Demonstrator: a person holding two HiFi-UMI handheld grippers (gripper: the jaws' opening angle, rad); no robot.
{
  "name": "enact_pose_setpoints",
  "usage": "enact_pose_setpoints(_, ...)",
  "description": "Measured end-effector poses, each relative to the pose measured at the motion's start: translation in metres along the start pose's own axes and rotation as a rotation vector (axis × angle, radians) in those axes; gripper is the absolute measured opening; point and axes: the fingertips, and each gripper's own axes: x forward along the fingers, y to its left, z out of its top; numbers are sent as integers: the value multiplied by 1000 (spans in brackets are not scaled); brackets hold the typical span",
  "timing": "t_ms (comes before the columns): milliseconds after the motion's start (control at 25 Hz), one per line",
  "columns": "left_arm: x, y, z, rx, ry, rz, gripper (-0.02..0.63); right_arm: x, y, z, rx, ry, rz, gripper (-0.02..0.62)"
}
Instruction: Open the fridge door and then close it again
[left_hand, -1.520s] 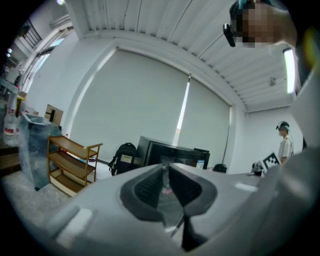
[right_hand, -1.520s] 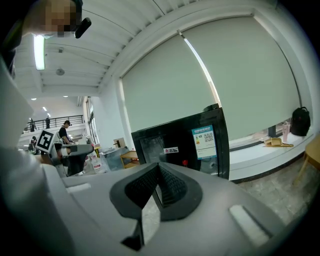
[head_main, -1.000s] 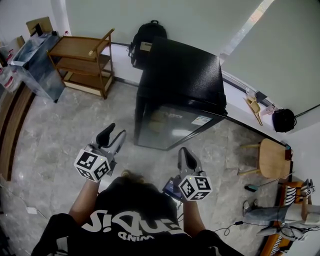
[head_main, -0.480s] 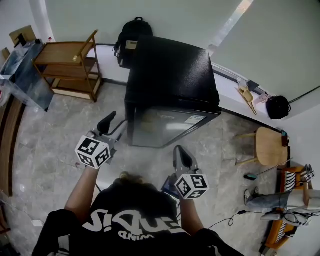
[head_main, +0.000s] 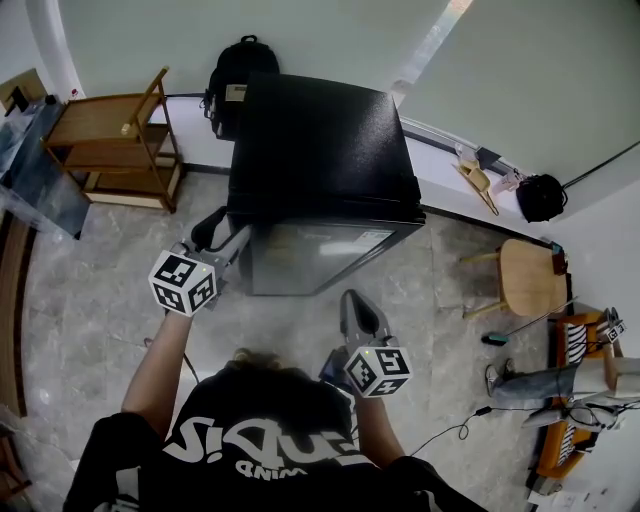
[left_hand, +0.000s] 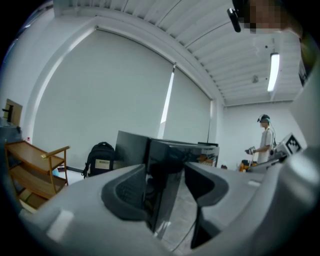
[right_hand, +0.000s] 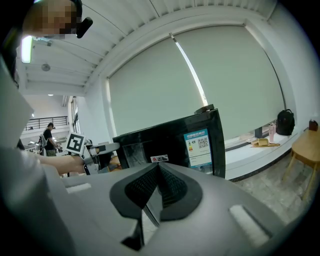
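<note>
Two things have just changed: my left gripper (head_main: 225, 235) has swung in toward the squat, glossy black fridge (head_main: 320, 140), and its jaws have been spreading. They now stand wide, with nothing pressed between the pads. Straight ahead through that gap stands the left vertical edge of the fridge's reflective front door (head_main: 315, 258), so I judge I am lining up to catch that edge and pull. The door looks closed as yet. My right gripper (head_main: 353, 300) hangs back with the door well ahead of it, its jaws together on nothing. I can make out no handle or recess, nor whether the door's edge already lies inside my left jaws or just beyond their tips — and the hinge side is hidden too.
</note>
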Motion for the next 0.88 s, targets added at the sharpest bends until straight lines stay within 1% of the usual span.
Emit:
enact_pose_setpoints(200,7,-2,4,20,2,-43,247,-1,-6,3,-3,-1,-16,-3)
enact_pose_setpoints(600,13,-1,6,-2,-9,-121,269,0,-4,1,-5,17,-15,-3)
enact_pose_setpoints(880,12,-1,5,-2,-31,-134,267,-3,-5,1,-11,24,-16,-3)
